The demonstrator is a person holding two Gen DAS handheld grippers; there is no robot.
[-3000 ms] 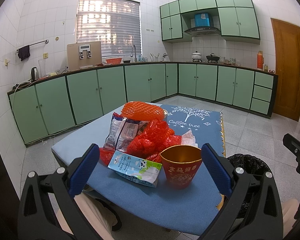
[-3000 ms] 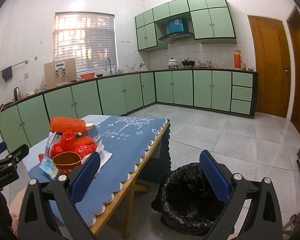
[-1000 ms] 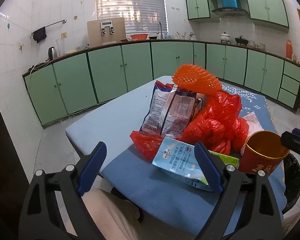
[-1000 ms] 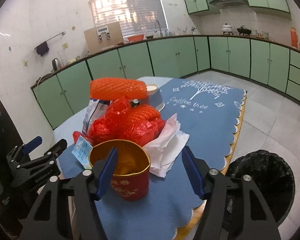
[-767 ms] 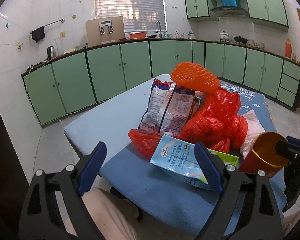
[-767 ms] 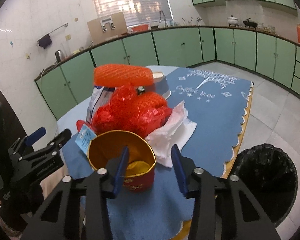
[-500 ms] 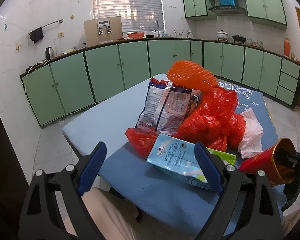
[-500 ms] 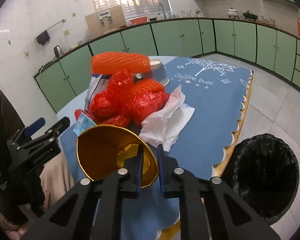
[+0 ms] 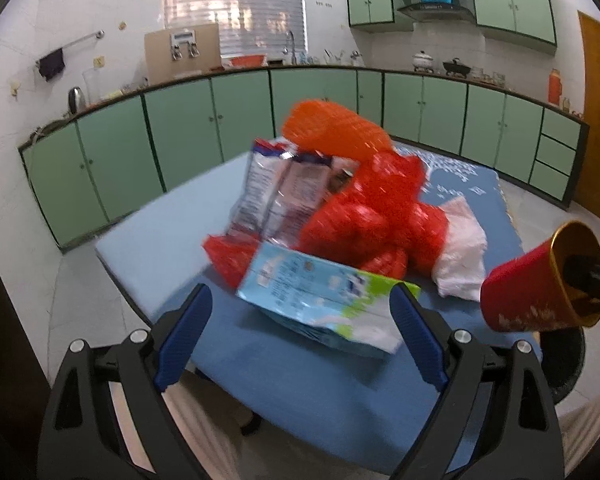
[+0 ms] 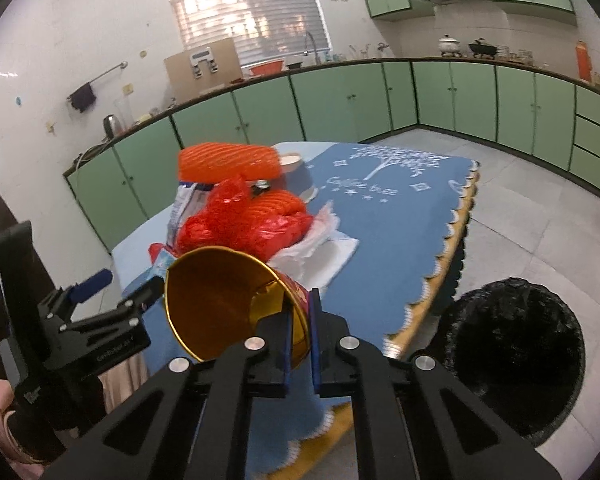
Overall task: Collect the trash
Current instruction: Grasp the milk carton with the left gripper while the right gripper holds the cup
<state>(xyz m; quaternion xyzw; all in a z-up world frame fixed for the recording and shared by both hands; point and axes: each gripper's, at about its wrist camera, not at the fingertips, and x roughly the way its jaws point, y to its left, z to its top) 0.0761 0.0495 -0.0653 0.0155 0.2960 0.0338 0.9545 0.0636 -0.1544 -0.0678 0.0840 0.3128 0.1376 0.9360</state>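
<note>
The right gripper (image 10: 299, 322) has its fingers pinching the wall of the red paper cup (image 10: 236, 300): one finger sits inside the gold-lined mouth, the other against the red outside. The jaws have just been closing, with that wall between them. The cup lies tipped on its side in the grip, its open mouth turned back toward the camera and to the left of the fingers. In the left wrist view it hangs off the right edge of the blue-covered counter (image 9: 172, 236), clear of the cloth.

Beyond the right fingers and to their right, the black-lined trash bin (image 10: 516, 356) stands on the floor beside the counter.

The left gripper (image 9: 300, 336) has its fingers spread wide, pinching nothing. Between and just ahead of them lies the milk carton (image 9: 320, 296), flat on the counter. Past the carton the rest of the trash is heaped together: a silvery snack bag (image 9: 284, 196) leaning upright, a red plastic bag (image 9: 376, 216) bunched to its right, an orange foam net (image 9: 336, 130) on top, and a crumpled white tissue (image 9: 460, 256) ahead of the right fingertip.
</note>
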